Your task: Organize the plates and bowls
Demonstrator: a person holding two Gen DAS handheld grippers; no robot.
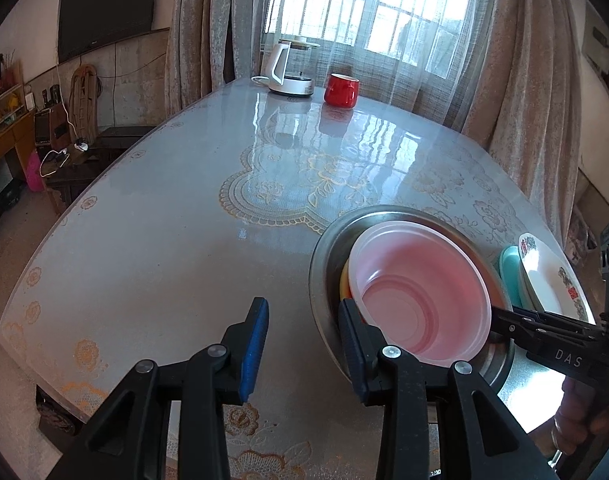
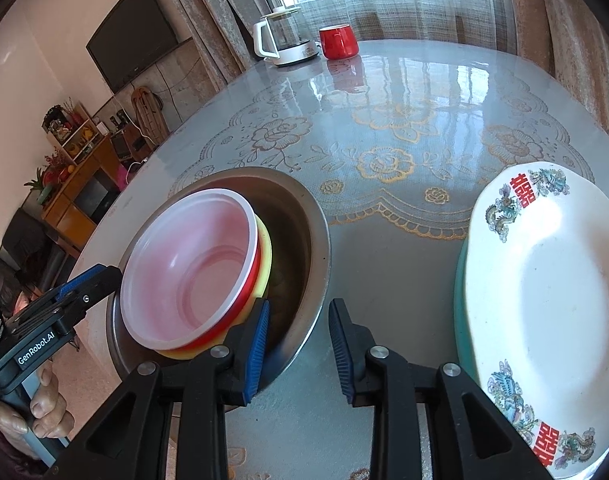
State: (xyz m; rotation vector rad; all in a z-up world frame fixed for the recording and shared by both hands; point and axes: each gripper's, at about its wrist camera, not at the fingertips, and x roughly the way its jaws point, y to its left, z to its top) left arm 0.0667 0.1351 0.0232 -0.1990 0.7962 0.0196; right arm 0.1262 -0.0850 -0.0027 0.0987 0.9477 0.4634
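Observation:
A wide steel bowl [image 1: 324, 248] [image 2: 304, 216] stands on the table and holds a stack of plastic bowls: a clear pinkish one [image 1: 420, 288] [image 2: 188, 264] on top, a red one [image 2: 253, 280] and a yellow one [image 2: 266, 256] under it. My left gripper [image 1: 304, 340] is open and straddles the steel bowl's left rim. My right gripper [image 2: 298, 344] is open and straddles its right rim; it shows in the left wrist view [image 1: 504, 320]. A white decorated plate [image 2: 544, 288] [image 1: 544, 272] lies on a teal plate [image 2: 460, 296] [image 1: 510, 268] to the right.
A white kettle [image 1: 288, 68] [image 2: 284, 36] and a red mug [image 1: 341, 89] [image 2: 338, 41] stand at the table's far end by the curtained window. The table's near left edge [image 1: 20, 292] drops to the floor. Cabinets and a wall TV [image 2: 134, 32] are at left.

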